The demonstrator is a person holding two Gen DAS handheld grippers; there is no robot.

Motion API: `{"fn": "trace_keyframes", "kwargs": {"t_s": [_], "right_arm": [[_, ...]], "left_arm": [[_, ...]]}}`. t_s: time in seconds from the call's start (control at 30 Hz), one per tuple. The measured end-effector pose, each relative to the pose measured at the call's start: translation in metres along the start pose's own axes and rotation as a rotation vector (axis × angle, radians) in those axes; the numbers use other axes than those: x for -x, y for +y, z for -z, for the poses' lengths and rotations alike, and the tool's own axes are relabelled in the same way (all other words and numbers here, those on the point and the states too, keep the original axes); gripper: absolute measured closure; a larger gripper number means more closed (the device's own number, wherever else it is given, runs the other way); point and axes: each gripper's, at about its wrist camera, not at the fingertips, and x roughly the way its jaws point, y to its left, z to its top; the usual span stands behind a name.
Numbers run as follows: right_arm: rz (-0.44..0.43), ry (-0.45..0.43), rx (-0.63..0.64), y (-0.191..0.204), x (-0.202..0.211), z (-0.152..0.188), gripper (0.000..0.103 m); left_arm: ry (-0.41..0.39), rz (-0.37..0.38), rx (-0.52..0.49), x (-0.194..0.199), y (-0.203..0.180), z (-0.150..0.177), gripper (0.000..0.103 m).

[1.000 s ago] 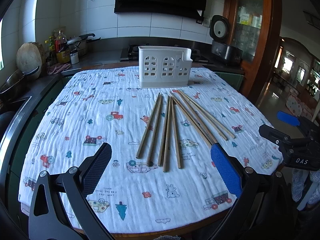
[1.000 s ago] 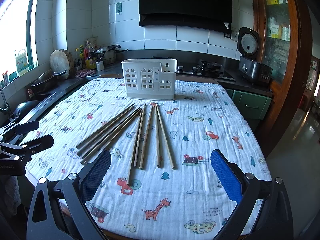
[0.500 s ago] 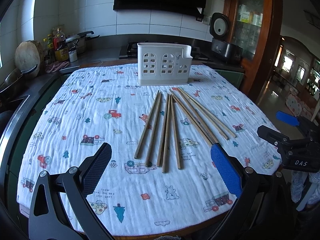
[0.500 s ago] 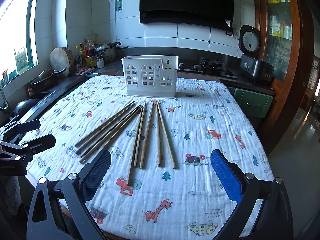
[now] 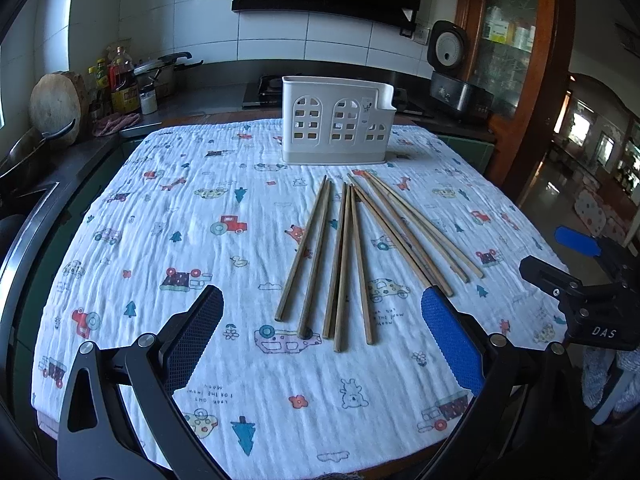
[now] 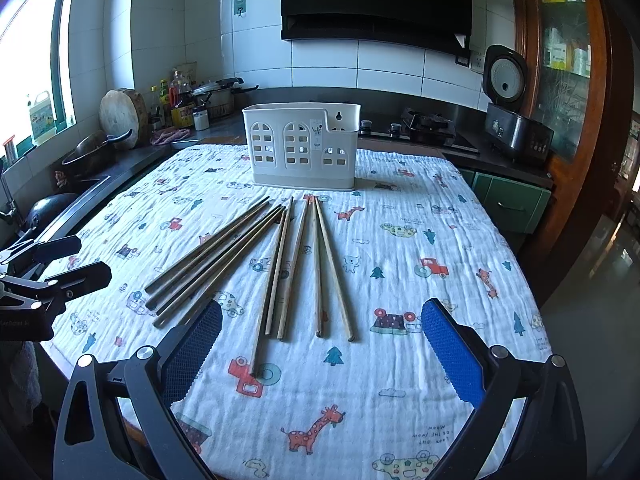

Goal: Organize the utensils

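Several wooden chopsticks (image 5: 303, 246) lie fanned out on the patterned cloth, tips pointing towards a white slotted utensil holder (image 5: 336, 124) that stands upright at the far side. My left gripper (image 5: 320, 320) hovers open over their near ends, touching nothing. In the right wrist view the same chopsticks (image 6: 334, 268) lie ahead of my right gripper (image 6: 320, 328), which is open and holds nothing, with the holder (image 6: 302, 148) beyond. Each gripper shows in the other's view: the right gripper (image 5: 552, 256) at the table's right edge, the left gripper (image 6: 76, 260) at its left edge.
The cloth-covered table (image 5: 168, 208) is rounded at the near edge. A dark counter (image 6: 120, 160) on the left carries a wok, a round chopping board and bottles. Behind the holder is a gas stove (image 6: 428, 124); a rice cooker (image 6: 516, 128) and wooden cabinet stand at right.
Both grippers have drifted slightly forward over the table. The chopsticks and the holder have not moved, and both grippers stay open.
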Motion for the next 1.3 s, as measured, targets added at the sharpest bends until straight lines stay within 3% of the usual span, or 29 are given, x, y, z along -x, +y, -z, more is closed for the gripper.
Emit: {"fn": "trace_keyframes", "kwargs": {"t_s": [0.6,0.73,1.1,1.3], "right_arm": [[-0.036,0.07,0.0,-0.019,-0.037,-0.003,0.009],[-0.038,0.102,-0.012,-0.027,-0.05,-0.002,0.02],[-0.075,0.168,-0.03,-0.037,-0.082,-0.005,0.044],[-0.088,0.204,-0.017,-0.035,-0.098,-0.007,0.05]], "left_arm": [[0.05,-0.007,0.03,-0.027,0.018,-0.01,0.006],[0.057,-0.008,0.027,-0.034,0.021,-0.012,0.006],[0.127,0.015,0.05,-0.063,0.039,-0.013,0.037],[0.161,0.016,0.034,-0.076,0.044,-0.014,0.046]]}}
